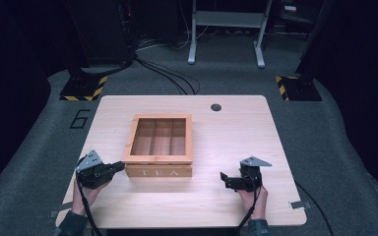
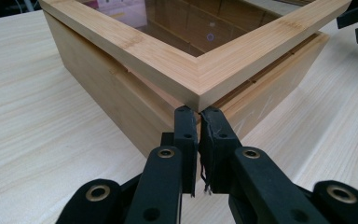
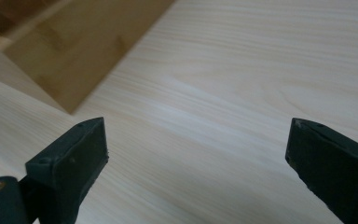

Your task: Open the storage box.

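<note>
Tea box [image 1: 160,147] sits mid-bench, wooden, with a glass-windowed lid and "TEA" lettered on the face toward the person. Left gripper [image 2: 198,112]: jaws closed together with nothing between them, tips butted just under the near-left corner of the lid [image 2: 200,79]. In the left gripper view a gap shows along that corner between lid frame and box body, so the lid reads as slightly raised there; judged purpose is to pry or lift the lid from below with the closed tips acting as a wedge. Right gripper [image 1: 231,181]: jaws spread wide, empty, held above the bare bench [image 3: 242,93] to the right of the box and apart from it, tips aimed toward the box's front-right corner; probably waiting to steady the box or take the lid.

Orientation: box is close to square; its labelled front runs left-right across the bench. Inner dividers run front to back, making three compartments, which appear empty. Hinge side is presumably the far edge, though not visible.
</note>
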{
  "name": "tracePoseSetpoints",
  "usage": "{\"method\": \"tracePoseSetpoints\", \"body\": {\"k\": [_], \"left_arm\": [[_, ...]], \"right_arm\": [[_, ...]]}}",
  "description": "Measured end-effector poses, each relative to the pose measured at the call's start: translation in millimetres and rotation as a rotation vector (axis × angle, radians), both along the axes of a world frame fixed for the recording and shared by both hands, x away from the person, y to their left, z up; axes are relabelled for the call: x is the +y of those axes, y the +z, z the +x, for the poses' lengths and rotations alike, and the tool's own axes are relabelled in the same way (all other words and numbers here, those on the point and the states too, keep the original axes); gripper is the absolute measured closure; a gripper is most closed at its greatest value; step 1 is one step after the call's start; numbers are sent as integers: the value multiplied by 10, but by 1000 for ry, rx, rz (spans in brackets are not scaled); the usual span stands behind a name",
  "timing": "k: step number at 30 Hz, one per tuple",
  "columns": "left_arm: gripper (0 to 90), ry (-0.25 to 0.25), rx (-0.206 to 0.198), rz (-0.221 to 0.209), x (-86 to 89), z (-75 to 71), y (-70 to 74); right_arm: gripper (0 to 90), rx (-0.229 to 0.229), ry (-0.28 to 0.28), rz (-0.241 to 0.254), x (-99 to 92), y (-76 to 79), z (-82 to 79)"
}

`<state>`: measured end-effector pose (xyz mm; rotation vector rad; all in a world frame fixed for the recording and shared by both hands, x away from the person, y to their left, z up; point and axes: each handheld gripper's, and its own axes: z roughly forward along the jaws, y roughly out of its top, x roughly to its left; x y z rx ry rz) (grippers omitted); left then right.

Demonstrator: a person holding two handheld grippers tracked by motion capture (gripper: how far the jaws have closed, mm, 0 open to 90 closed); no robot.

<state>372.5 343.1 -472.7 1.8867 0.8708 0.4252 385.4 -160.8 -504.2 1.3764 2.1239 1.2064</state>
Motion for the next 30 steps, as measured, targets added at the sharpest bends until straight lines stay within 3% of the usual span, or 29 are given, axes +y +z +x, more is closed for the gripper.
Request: {"method": "tracePoseSetpoints", "body": {"k": [9, 16, 21, 26, 30], "left_arm": [[841, -2, -19, -9, -21, 47, 90], [840, -7, -36, -13, -31, 88, 152], [841, -2, -47, -18, -36, 100, 190], [840, -4, -53, -15, -37, 119, 240], [841, -2, -63, -13, -46, 133, 282]], "right_arm": [[67, -22, 126, 66, 560, 219, 183], [112, -24, 160, 145, 789, 270, 292], [178, -16, 163, 136, 970, 257, 380], [331, 5, 142, 84, 1095, 222, 441], [433, 11, 148, 111, 1131, 182, 446]]}}
